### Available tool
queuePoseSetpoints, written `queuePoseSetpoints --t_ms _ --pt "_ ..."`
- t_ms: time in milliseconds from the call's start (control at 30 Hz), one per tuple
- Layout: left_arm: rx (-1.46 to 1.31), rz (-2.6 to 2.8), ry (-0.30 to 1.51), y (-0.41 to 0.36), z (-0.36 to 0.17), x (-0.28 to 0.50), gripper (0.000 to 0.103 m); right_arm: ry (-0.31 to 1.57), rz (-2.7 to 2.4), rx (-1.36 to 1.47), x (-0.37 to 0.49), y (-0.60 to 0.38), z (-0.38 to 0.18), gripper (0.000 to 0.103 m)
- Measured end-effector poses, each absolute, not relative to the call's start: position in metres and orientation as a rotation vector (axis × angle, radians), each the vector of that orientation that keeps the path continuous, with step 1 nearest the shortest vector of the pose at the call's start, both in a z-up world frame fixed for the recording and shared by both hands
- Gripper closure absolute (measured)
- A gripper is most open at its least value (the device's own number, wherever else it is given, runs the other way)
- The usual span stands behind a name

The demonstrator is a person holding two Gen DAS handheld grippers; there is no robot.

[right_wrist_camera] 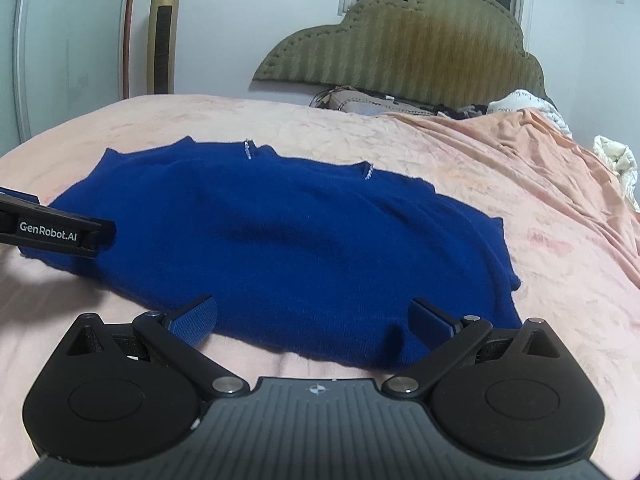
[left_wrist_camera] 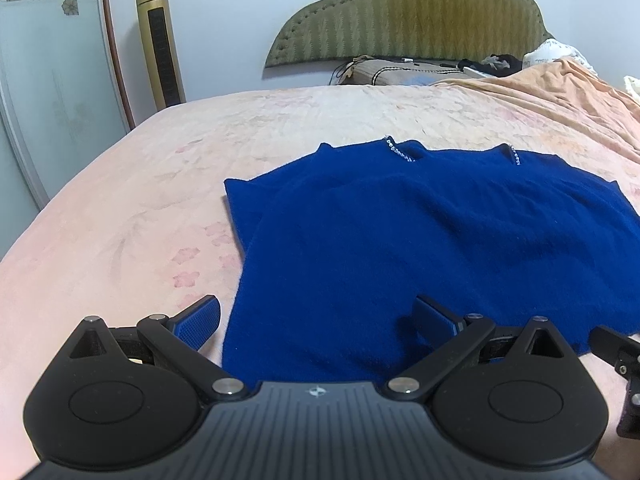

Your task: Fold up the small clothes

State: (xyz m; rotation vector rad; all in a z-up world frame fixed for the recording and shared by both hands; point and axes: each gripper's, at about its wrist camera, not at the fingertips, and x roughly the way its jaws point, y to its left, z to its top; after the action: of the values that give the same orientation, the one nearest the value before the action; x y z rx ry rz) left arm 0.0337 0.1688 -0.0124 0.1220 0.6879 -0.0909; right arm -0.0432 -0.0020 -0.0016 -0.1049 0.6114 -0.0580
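A dark blue knit top (left_wrist_camera: 420, 232) lies flat on the pink bedspread (left_wrist_camera: 140, 200), its neckline with two small beaded trims at the far edge. My left gripper (left_wrist_camera: 318, 320) hovers open over the garment's near left hem, one finger over the bedspread, the other over the cloth. In the right wrist view the same blue top (right_wrist_camera: 288, 240) spreads ahead, and my right gripper (right_wrist_camera: 312, 320) stands open at its near right hem with nothing between its fingers. The left gripper's body (right_wrist_camera: 56, 232) shows at the left edge of that view.
A padded olive headboard (left_wrist_camera: 412, 12) stands at the far end, with a pillow (left_wrist_camera: 384, 72) and a peach blanket (left_wrist_camera: 560, 96) bunched at the back right. A gold tower fan (left_wrist_camera: 158, 40) and a sliding wardrobe door (left_wrist_camera: 44, 80) stand at the left.
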Motion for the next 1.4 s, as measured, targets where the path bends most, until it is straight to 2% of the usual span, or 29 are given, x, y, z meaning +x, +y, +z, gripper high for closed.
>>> queuePoseSetpoints --t_ms 233,533,1067,1200,1400 --pt "0.137 -0.084 0.683 0.174 -0.006 0.04 0.0 0.586 -0.023 -0.131 -0.047 0.008 0.007 0.0" --pt "0.14 -0.057 0.693 0.178 -0.003 0.047 0.0 0.513 -0.015 -0.337 -0.053 0.048 0.013 0.001" --pt "0.188 -0.046 0.681 0.192 0.0 0.062 0.0 0.53 0.07 -0.311 -0.048 0.061 0.013 0.001" --pt "0.085 -0.054 0.723 0.233 0.009 0.086 0.0 0.527 0.117 -0.381 -0.049 0.08 0.011 0.001" --pt "-0.198 -0.219 0.866 0.292 0.006 0.131 0.0 0.472 0.152 -0.646 -0.053 0.13 -0.009 0.004"
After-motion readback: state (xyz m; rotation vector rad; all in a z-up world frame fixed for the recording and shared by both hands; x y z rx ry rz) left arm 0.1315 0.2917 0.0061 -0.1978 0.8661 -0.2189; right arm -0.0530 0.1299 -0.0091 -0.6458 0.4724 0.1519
